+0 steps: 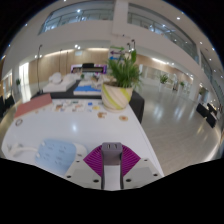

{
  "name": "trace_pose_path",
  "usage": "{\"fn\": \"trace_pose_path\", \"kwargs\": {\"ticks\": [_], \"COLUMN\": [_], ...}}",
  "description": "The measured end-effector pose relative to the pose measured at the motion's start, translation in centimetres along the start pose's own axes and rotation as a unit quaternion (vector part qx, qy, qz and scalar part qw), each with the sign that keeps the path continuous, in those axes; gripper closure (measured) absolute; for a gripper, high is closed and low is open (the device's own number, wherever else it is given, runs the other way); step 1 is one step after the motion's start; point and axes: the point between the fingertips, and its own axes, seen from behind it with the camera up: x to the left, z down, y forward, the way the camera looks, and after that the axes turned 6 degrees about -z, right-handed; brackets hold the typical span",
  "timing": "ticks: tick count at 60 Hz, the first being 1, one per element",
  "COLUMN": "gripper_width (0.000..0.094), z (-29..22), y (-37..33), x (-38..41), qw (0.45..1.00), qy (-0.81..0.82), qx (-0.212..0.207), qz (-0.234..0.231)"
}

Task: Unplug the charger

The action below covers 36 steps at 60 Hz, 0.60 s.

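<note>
A grey charger [111, 151] with two short prongs on its top end stands between the fingers of my gripper [111, 158]. The purple pads [94, 160] press on it from both sides, so the gripper is shut on it. The charger is held free above the near edge of the white table [60, 128]. No socket or power strip is touching it, and no cable shows.
A potted green plant in a yellow pot [119, 92] stands at the table's far end. A light blue patterned object [55, 153] lies left of the fingers. Books [88, 90] and small items lie farther along the table. Open floor [180, 120] lies to the right.
</note>
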Motion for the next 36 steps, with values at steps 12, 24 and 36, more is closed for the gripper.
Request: {"fn": "trace_pose_path", "kwargs": {"ticks": [12,24,36], "gripper_width": [0.0672,0.0072,0.0086], "z": [5.1,3.9,0.2], "y": [3.4,2.6,-9.8], "x": [-1.1,-1.2,-1.9], "qw": [0.999,0.999,0.998], "qy": [-0.009,-0.003,0.008], "qx": [0.053,0.052,0.066], "qz": [-0.008,-0.011,0.014]}}
